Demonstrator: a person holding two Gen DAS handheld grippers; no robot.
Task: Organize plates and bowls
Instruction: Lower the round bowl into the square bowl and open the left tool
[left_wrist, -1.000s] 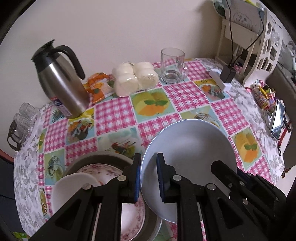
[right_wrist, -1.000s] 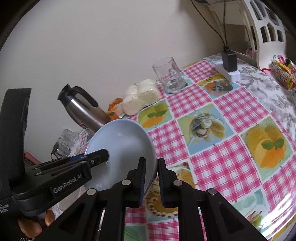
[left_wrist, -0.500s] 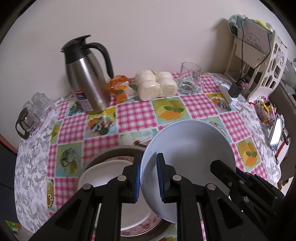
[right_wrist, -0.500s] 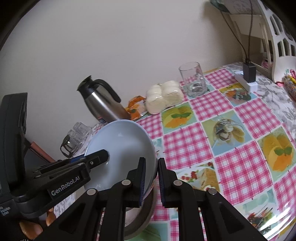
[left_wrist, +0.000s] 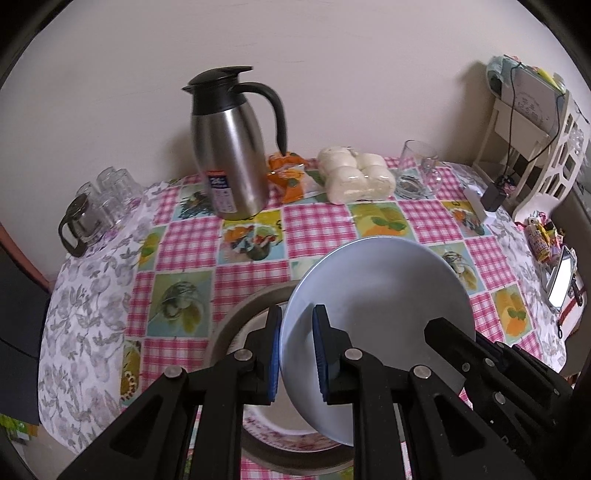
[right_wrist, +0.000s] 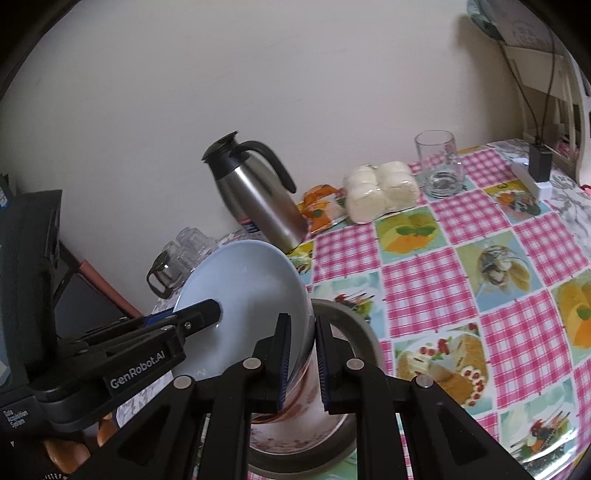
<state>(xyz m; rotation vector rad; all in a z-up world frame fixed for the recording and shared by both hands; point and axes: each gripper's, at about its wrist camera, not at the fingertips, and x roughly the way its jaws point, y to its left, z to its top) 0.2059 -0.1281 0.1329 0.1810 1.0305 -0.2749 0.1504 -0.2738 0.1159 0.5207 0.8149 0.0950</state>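
The left gripper (left_wrist: 297, 350) pinches the near-left rim of a pale blue round ceramic bowl (left_wrist: 384, 295), one blue-padded finger inside and one outside. The right gripper (right_wrist: 302, 363) clamps the opposite rim of the same bowl in the same way, so the bowl hangs tilted between the two, above a grey metal basin (left_wrist: 236, 321) at the near edge of the table. Inside the basin lies a white plate with a pink floral rim (left_wrist: 280, 435). The pink checked tablecloth with fruit pictures (left_wrist: 317, 225) carries, along the far wall, a stainless steel jug with a black handle (left_wrist: 229, 162), a wrapped pack of white buns (left_wrist: 354, 179) and a clear glass mug (left_wrist: 419, 168).
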